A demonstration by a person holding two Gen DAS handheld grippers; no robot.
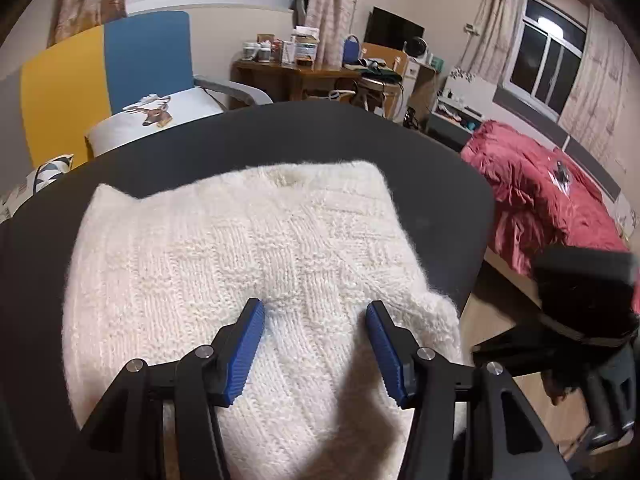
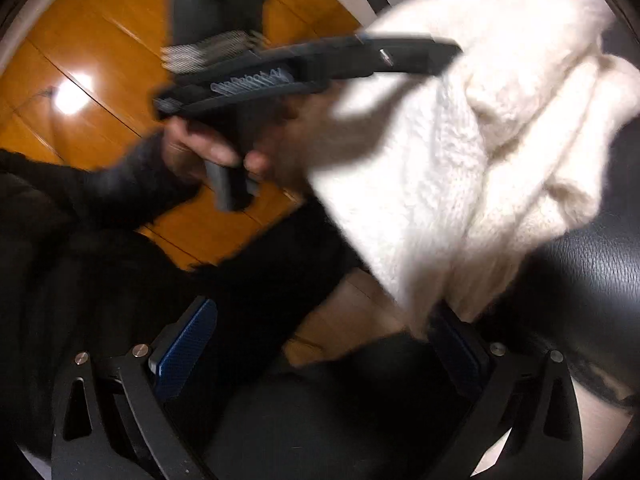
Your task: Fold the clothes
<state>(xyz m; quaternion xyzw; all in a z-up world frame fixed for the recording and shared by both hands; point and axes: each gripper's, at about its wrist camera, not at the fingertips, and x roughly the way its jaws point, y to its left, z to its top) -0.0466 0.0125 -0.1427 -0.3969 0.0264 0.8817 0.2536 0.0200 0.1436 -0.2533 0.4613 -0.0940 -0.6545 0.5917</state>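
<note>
A cream knitted sweater (image 1: 240, 264) lies folded into a thick rectangle on the round black table (image 1: 288, 136). My left gripper (image 1: 314, 307) hovers just over its near half, open, blue pads (image 1: 248, 344) spread with only knit beneath them. In the right wrist view the sweater (image 2: 460, 168) bulges over the table's edge (image 2: 592, 272). My right gripper (image 2: 322, 308) sits below that edge, open wide. A hanging corner of knit reaches its right-hand pad (image 2: 456, 344); whether they touch I cannot tell. A hand (image 2: 208, 152) holds the left tool's body (image 2: 304, 64), which is blurred.
A bed with a red quilt (image 1: 552, 208) stands to the right. Behind the table are a blue and yellow chair (image 1: 148, 52) with a deer cushion (image 1: 152, 114) and a cluttered wooden desk (image 1: 296, 72). The person's dark clothing (image 2: 100, 280) and a glossy wood floor (image 2: 80, 40) lie below.
</note>
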